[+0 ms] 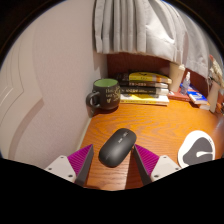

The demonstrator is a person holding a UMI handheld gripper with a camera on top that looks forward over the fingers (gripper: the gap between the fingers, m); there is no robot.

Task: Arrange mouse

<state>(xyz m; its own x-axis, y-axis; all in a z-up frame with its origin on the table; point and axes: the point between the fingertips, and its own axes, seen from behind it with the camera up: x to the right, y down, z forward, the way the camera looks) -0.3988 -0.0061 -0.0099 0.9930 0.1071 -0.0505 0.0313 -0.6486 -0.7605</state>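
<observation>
A dark grey computer mouse [116, 148] lies on the wooden desk [160, 120], angled with its front toward the far right. My gripper [113, 160] is open, its two magenta pads [82, 160] standing either side of the mouse's near end. The mouse stands between the fingers with a small gap at each side and rests on the desk.
A dark green mug [104, 94] stands beyond the mouse at the back left. A stack of books [145, 88] lies against the back wall. A white object [197, 148] sits on the desk at the right. Small items [192, 93] are at the back right under a hanging cloth [150, 28].
</observation>
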